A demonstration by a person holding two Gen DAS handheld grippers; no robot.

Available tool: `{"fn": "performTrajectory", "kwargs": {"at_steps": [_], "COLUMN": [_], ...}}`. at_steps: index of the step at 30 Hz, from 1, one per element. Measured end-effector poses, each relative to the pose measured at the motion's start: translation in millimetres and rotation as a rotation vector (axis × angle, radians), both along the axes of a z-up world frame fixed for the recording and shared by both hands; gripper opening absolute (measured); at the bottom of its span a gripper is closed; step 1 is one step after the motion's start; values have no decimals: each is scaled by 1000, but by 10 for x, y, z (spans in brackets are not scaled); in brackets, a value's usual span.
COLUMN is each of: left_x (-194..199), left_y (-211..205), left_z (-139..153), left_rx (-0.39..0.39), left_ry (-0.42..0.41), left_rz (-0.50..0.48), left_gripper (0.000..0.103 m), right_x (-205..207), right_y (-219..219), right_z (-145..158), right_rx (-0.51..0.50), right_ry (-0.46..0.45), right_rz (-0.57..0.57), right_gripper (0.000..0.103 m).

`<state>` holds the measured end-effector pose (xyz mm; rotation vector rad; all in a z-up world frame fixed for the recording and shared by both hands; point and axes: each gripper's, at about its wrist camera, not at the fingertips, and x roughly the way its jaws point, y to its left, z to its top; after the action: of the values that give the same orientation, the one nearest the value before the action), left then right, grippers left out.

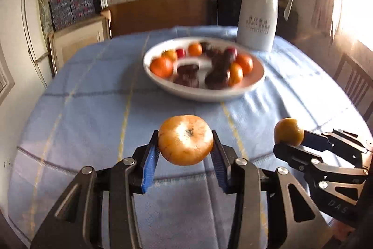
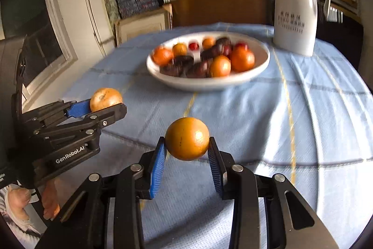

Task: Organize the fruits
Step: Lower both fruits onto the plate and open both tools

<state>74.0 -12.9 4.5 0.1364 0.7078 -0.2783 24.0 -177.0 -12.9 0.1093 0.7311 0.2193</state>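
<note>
A: On the left, the left claw (image 1: 185,146) is clamped on a flattish orange fruit (image 1: 185,140) with its stem scar facing up, held in the air at lower centre of the left wrist view, above the blue table (image 1: 77,113).

B: And further right, the right claw (image 2: 187,146) grips a rounder orange (image 2: 187,138) the same way. The white bowl (image 1: 254,83), already holding oranges and dark fruits, sits near the middle of the frame, well apart from both claws; a white jug (image 1: 256,15) stands at upper right.

A: The risk looks like a slip. Each fruit is pinched only at the pad tips, so a quick swing might roll it out.

B: Also, both claws heading for one bowl could collide, or a dropped fruit could bounce off the piled ones.
</note>
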Motion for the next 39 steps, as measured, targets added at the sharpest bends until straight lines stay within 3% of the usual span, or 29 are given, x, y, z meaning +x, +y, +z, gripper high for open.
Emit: {"fn": "performTrajectory", "kwargs": {"at_steps": [6,11,18,23,32,39], "left_x": [434,942,1701,1965,2042,1993], "left_y": [-121,-371,-703,-673,-674,-696], "left_z": [517,595,145,-122,-237,-233], "left_rx": [-19,-13,20,2,28,21], "left_ry": [-62,-65,14,79,62,33], "left_rz": [21,22,5,10,9,-3], "left_gripper": [41,42,41,41,42,53], "right_x": [286,806,1728,2069,2190,2191], "right_y": [-295,-504,-611,-549,-339,-333], "right_z": [626,896,565,311,92,74], "right_rx": [40,61,58,55,2,-2], "right_ry": [-112,-147,-44,7,29,21], "right_rz": [-64,-119,-150,-135,-99,-104], "right_gripper": [36,36,36,36,37,38]}}
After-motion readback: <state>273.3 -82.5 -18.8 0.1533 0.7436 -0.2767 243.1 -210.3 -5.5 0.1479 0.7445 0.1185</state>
